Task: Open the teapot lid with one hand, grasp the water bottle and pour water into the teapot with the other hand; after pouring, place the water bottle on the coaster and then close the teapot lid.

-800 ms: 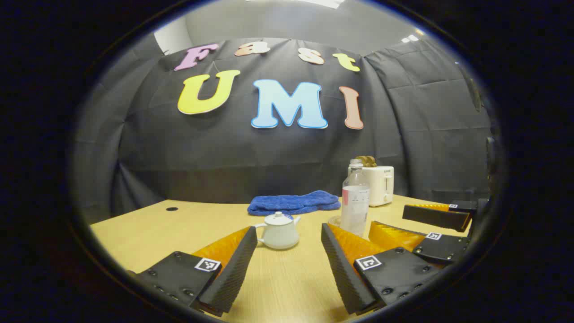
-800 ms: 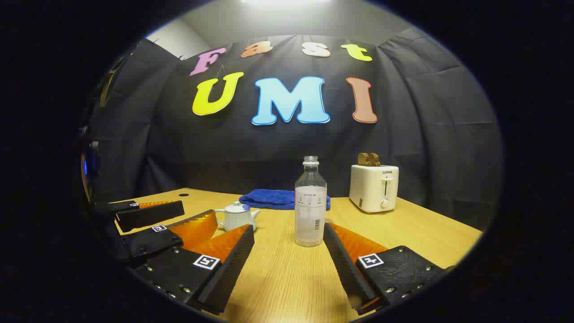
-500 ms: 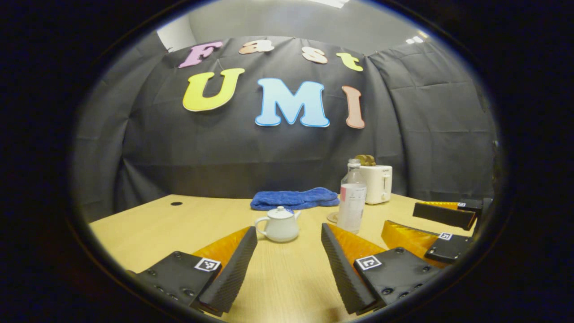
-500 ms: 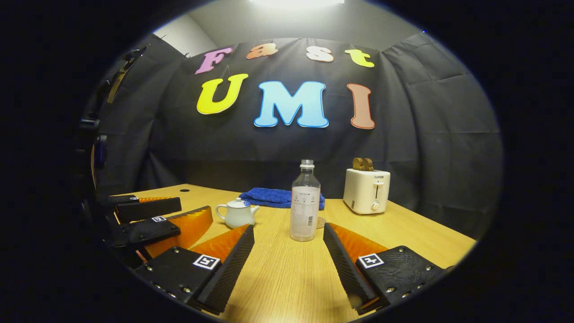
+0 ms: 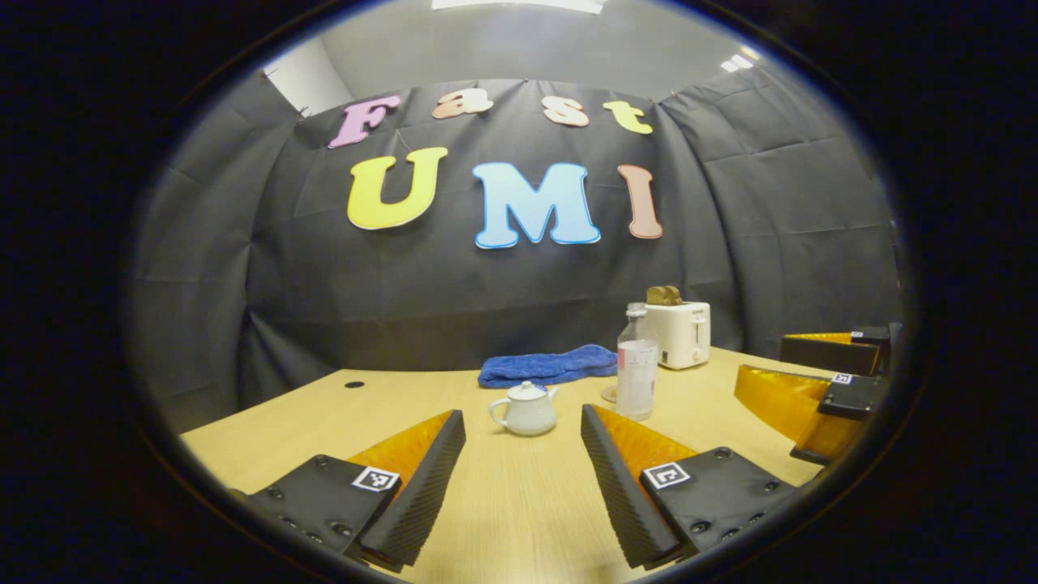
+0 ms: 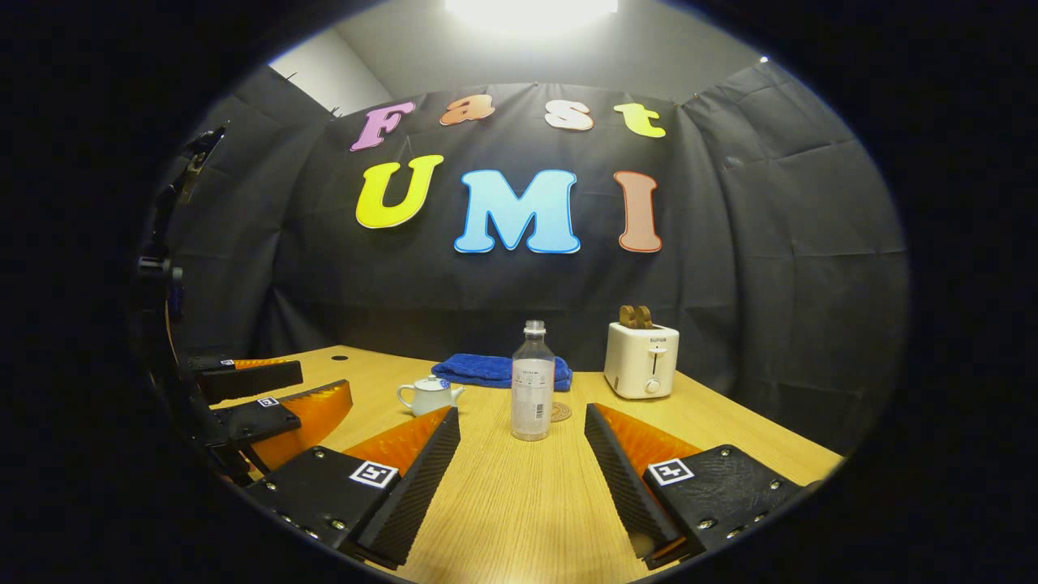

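Note:
A small white teapot (image 5: 525,410) with its lid on stands on the wooden table (image 5: 340,422), just beyond my open left gripper (image 5: 519,470). To its right stands a clear water bottle (image 5: 636,365), uncapped and upright. The right gripper view has the bottle (image 6: 533,393) straight ahead, well beyond my open right gripper (image 6: 523,470), with the teapot (image 6: 428,395) to its left. A round coaster (image 6: 559,412) lies just behind and right of the bottle. Each gripper also appears in the other's view: the right one (image 5: 819,381), the left one (image 6: 268,397). Neither holds anything.
A folded blue cloth (image 6: 495,369) lies at the back of the table. A white toaster (image 6: 642,359) with bread in it stands at the back right. A small dark hole (image 5: 354,384) marks the table's far left.
Both grippers have drawn back from the table's objects; the teapot and bottle look smaller and farther away. Both grippers stay open. Nothing on the table has moved.

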A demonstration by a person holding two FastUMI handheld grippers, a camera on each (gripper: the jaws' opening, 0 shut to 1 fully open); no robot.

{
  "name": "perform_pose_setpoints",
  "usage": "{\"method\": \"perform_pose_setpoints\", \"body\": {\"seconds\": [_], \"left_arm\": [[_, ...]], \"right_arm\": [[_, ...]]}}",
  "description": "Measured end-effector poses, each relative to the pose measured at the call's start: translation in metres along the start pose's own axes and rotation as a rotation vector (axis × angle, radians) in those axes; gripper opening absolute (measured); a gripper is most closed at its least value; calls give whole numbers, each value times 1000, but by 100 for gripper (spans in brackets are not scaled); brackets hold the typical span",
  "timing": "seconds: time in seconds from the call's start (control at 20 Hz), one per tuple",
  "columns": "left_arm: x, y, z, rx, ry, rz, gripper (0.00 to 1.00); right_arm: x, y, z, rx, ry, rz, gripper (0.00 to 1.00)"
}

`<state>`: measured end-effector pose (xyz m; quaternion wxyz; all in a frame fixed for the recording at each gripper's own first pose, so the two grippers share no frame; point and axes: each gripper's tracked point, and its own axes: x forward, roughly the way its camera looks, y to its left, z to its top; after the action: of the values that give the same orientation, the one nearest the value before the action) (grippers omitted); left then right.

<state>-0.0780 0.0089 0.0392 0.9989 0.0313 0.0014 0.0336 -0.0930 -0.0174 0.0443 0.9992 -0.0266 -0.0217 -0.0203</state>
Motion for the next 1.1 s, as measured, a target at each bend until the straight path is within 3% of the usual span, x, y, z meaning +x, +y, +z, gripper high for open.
{"method": "perform_pose_setpoints", "body": {"seconds": [0.35,0.75,1.1], "left_arm": [[-7,-3,4,-6,-10,-4,95],[12,-4,-5,-68,5,-35,96],[44,-8,-16,-108,29,-72,96]], "right_arm": [[-7,9,3,-23,-9,11,96],[15,18,5,0,-28,47,96],[45,6,16,37,-59,-4,96]]}}
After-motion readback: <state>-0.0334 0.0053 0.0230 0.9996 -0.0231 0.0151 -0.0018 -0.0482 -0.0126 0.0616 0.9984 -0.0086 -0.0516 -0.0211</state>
